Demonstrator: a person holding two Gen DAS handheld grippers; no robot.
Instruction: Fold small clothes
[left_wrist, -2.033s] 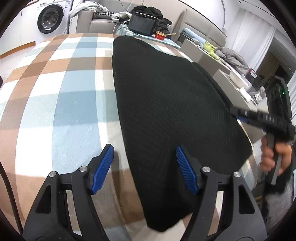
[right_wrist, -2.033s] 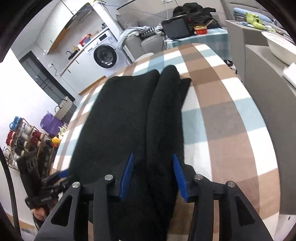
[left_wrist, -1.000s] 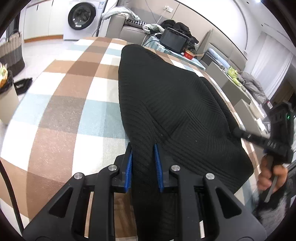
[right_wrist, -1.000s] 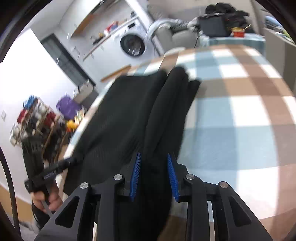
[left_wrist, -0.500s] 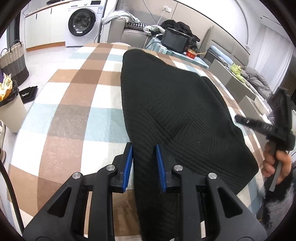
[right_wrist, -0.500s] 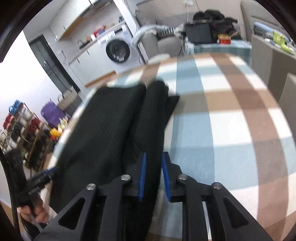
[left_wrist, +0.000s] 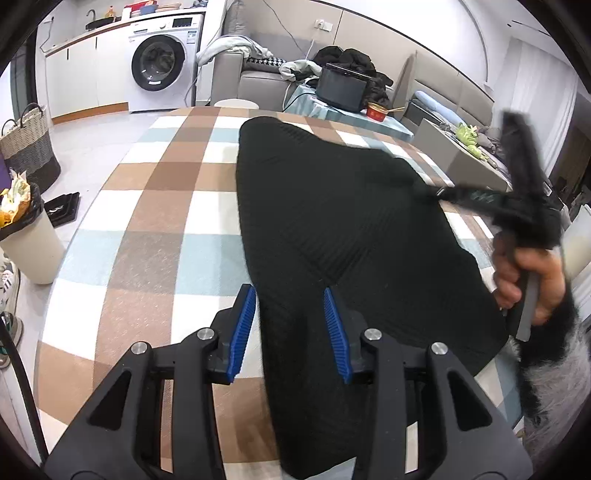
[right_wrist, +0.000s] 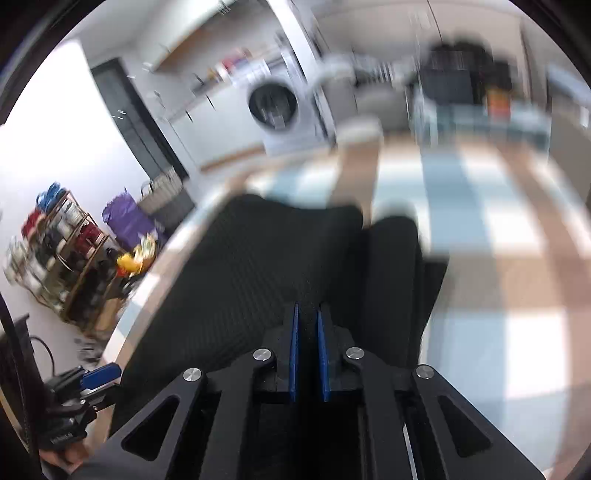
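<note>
A checked cloth (left_wrist: 155, 236) in brown, pale blue and white covers the table; on it lies the black garment (left_wrist: 332, 221), ribbed knit, spread long from the near edge toward the far end, with a fold standing up along one side in the right wrist view (right_wrist: 391, 266). Beyond the garment's far end stand a sofa (left_wrist: 236, 77) heaped with laundry and a washer (left_wrist: 159, 66); off the garment's left side, on the floor, are a woven basket (left_wrist: 27, 151) and a full bin (left_wrist: 26, 240). The left gripper (left_wrist: 290, 332) sits at the garment's near left edge; its jaws are opening, the knit lying between the blue pads (left_wrist: 242, 332) with a gap on either side, so nothing is pinched. The right gripper (right_wrist: 306, 354) is blurred but clear enough; its pads stand nearly together, clamped on a ridge of the garment. A hand (left_wrist: 524, 273) grasps that gripper's handle at the garment's right edge.
</note>
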